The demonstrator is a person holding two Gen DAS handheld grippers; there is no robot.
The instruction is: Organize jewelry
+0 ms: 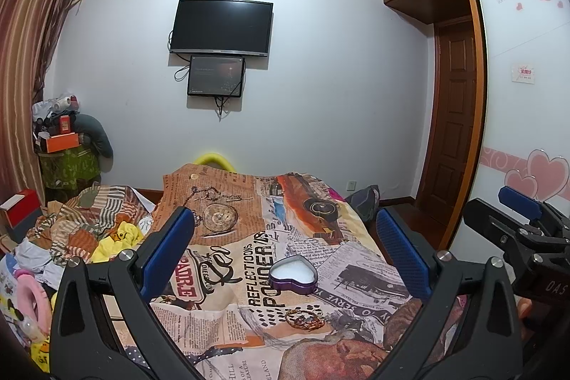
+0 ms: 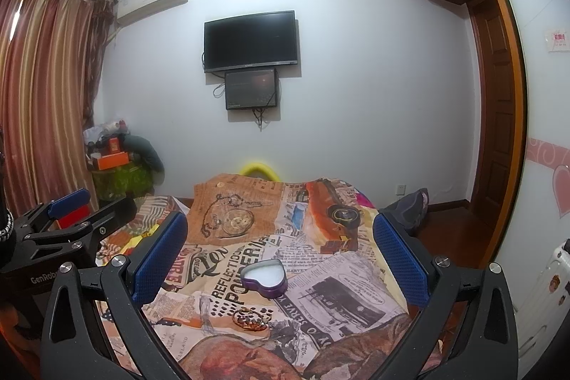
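Nearest: left gripper (image 1: 283, 251) and right gripper (image 2: 279, 250), both held with jaws wide apart and nothing between them. Next: gold bracelet (image 1: 303, 319), lying loose on the printed bedspread (image 1: 356, 269). Just beyond: heart-shaped tin (image 1: 293, 274), lidless, white-lined. Risk noted: the bracelet may be snagged or pinched with soft fabric. A suitcase (image 2: 545, 276) is shown only in the right view.

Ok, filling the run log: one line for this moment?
left open | right open | bracelet on bedspread | heart tin open, empty
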